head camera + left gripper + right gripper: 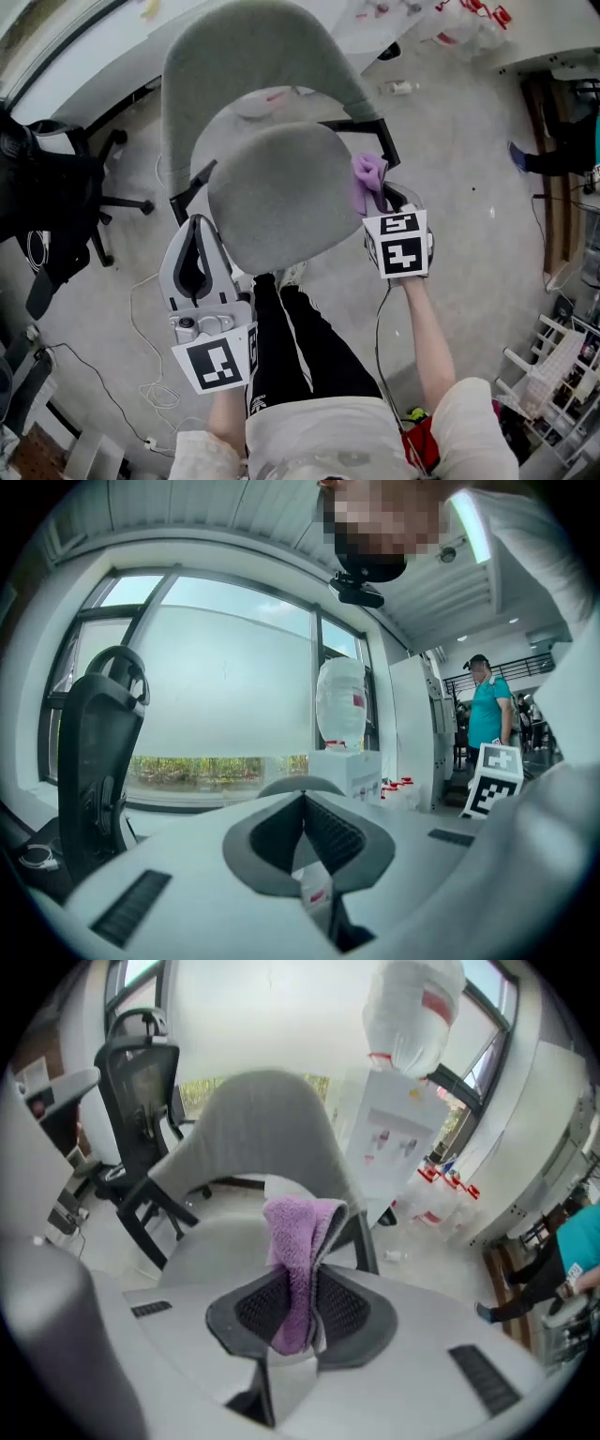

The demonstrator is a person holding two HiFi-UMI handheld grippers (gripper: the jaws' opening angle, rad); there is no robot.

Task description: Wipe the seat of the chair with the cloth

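Right gripper view shows the right gripper (300, 1290) clenched on a purple cloth (294, 1241), which runs down between the two ribbed pads and stands up past the tips, its top folded over. Left gripper view shows the left gripper (303, 801) with its jaws pressed together at the tips and nothing between them. From the head view, the right gripper (387, 201) holds the cloth (368, 178) just beside the right edge of the grey chair seat (281, 197); whether the cloth touches the seat is unclear. The left gripper (198, 221) sits at the seat's near left edge, its tips against the rim. The grey backrest (246, 66) rises on the far side. A black office chair (56, 187) stands to the left on the concrete floor (459, 178).
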